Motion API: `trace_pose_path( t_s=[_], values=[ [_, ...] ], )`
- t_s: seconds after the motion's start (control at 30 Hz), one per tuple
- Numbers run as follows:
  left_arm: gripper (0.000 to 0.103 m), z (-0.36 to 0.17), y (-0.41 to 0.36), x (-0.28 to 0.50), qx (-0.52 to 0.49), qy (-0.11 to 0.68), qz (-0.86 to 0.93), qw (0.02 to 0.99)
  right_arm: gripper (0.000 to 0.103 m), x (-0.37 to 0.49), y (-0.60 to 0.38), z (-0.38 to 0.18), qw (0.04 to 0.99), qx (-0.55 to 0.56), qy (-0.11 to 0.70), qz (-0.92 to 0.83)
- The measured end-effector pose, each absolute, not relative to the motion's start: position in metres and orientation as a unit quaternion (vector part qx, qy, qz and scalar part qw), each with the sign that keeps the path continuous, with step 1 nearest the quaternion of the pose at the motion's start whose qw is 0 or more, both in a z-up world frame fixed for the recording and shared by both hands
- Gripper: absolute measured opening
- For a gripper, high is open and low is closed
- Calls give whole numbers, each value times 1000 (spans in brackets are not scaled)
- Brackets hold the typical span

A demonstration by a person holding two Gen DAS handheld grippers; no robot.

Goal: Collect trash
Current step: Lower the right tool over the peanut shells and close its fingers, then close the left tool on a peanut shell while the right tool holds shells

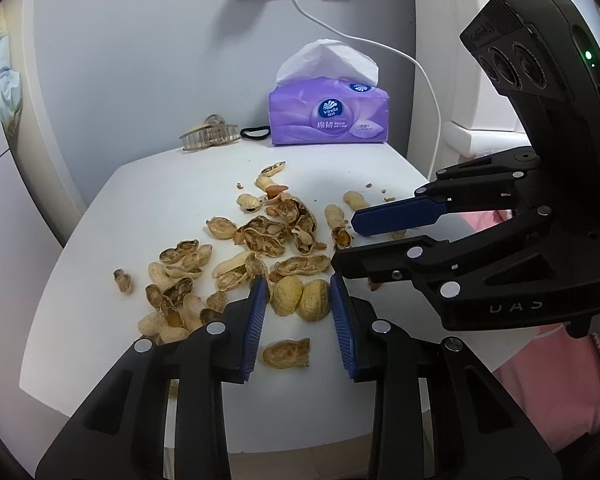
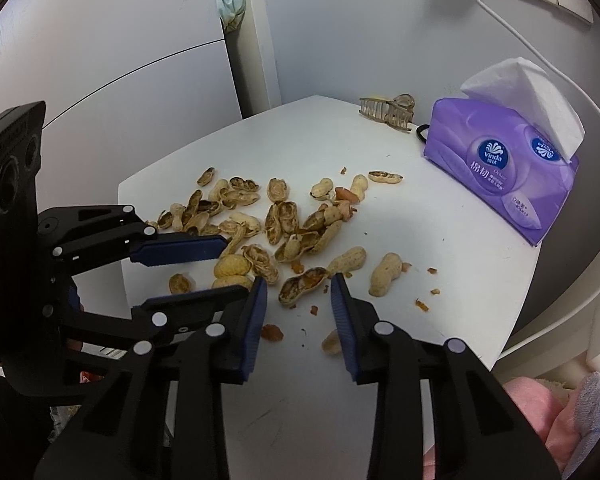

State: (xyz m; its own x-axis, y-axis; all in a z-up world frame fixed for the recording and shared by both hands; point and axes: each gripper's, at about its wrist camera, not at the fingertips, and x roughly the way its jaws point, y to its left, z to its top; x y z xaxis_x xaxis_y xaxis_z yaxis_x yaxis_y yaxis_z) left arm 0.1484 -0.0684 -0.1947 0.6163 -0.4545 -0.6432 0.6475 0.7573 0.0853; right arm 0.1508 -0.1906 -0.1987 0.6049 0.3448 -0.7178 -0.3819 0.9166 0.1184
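Observation:
Peanut shells (image 1: 276, 232) (image 2: 284, 220) lie scattered over a small white table (image 1: 140, 208) (image 2: 420, 240). My left gripper (image 1: 299, 284) (image 2: 234, 268) points down at the pile's near edge. Its blue pads (image 1: 260, 312) press on both ends of a whole pale peanut (image 1: 300, 298) (image 2: 232, 266) that rests on the table. My right gripper (image 2: 299, 280) (image 1: 344, 242) stands just to the right of the left one. A split brown shell (image 2: 300, 286) lies between its fingertips, and a gap shows on the shell's left side. An empty half shell (image 1: 286, 354) lies under the left gripper.
A purple tissue pack (image 1: 328, 116) (image 2: 500, 176) stands at the table's back edge, with a hair claw (image 1: 210, 136) (image 2: 388, 112) and a black hair tie (image 1: 254, 133) beside it. A white cable (image 1: 432, 92) hangs from the wall socket. Pink cloth (image 2: 540, 420) lies off the right edge.

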Motion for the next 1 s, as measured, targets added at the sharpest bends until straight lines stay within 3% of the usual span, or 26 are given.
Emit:
trace_pose_path(
  t_s=[0.1,0.17,0.33,1.0],
  values=[
    [30,-195,-68,148,154,308,-311,886,29,151,-191,-199,896,-25,395,201],
    [30,-195,-68,148,154,308,-311,886,19,151,-189,-200,898,-35,392,199],
    [30,-195,-68,149,153,310,-312,885,13,151,-190,-200,900,-37,390,192],
    [24,-184,-62,144,153,301,-299,893,12,142,-197,-188,906,-18,377,191]
  ],
)
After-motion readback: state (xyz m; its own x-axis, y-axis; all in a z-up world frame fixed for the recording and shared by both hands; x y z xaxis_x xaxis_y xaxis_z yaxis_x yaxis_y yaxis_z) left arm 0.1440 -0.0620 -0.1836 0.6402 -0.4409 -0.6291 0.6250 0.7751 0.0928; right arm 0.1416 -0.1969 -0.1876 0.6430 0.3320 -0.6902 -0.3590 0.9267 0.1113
